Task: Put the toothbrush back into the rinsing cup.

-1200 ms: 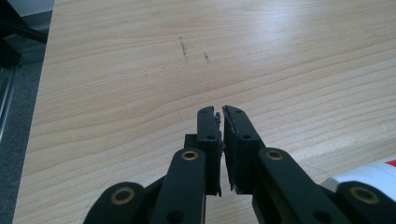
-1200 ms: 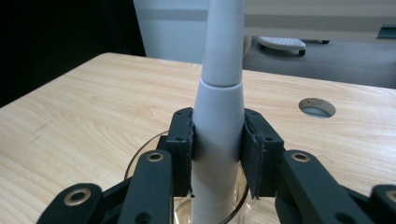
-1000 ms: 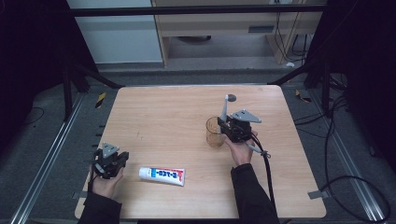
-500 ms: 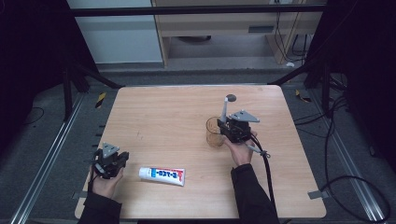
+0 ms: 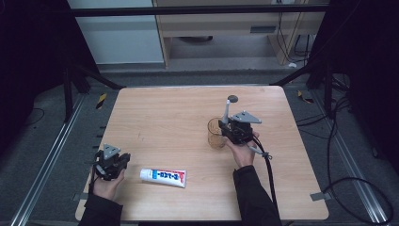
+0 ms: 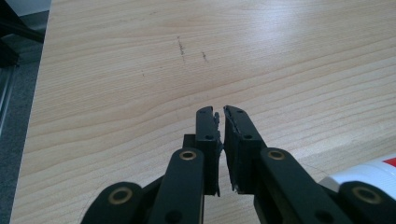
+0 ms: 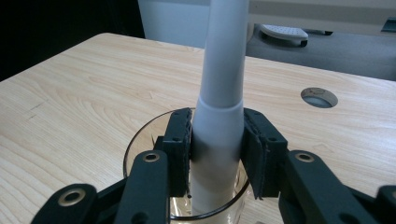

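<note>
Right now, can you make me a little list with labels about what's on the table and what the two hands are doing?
Table: light wooden table
Right gripper: fingers on both sides of the grey-white handle, over the cup
Handle: grey-white stick, upright, its lower end inside the cup
Cup: clear glass cup, standing right of the table's middle
Left gripper: near the table's front left corner, fingers nearly together, holding nothing
Toothpaste: white tube with red and blue print, lying flat beside the left gripper, untouched

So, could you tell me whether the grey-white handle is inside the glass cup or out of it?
Inside: the handle stands upright with its lower end down in the glass cup, right gripper jaws either side of it.
</note>
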### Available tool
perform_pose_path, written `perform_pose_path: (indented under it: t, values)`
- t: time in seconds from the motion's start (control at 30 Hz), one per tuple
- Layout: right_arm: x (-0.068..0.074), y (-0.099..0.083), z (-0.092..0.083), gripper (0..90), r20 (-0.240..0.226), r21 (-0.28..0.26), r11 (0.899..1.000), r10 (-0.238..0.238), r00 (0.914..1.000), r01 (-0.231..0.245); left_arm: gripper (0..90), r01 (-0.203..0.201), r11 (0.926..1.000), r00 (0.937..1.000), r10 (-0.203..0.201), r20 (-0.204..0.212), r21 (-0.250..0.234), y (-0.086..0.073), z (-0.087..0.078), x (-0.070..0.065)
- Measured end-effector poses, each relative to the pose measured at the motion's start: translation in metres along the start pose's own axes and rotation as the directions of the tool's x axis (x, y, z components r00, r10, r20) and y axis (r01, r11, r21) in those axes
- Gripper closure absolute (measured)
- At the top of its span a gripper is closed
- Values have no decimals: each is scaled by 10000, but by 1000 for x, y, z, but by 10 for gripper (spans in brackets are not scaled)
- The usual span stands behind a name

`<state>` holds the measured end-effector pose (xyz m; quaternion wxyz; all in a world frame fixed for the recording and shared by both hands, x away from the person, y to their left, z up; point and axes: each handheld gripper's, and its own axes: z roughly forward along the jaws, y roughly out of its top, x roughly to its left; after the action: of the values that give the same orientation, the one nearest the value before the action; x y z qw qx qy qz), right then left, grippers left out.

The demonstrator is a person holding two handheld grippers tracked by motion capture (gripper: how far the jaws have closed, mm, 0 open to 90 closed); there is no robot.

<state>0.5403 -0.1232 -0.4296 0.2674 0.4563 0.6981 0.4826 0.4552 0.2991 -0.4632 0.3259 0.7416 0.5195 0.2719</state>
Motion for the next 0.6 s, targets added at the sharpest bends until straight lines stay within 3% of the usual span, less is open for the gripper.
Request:
perform_pose_path:
  t: [0.6]
  values:
    - [-1, 1, -2, 601, -24, -54, 10000, -31, 10000, 31, 830, 17, 10000, 10000, -17, 9, -1, 0, 0, 0]
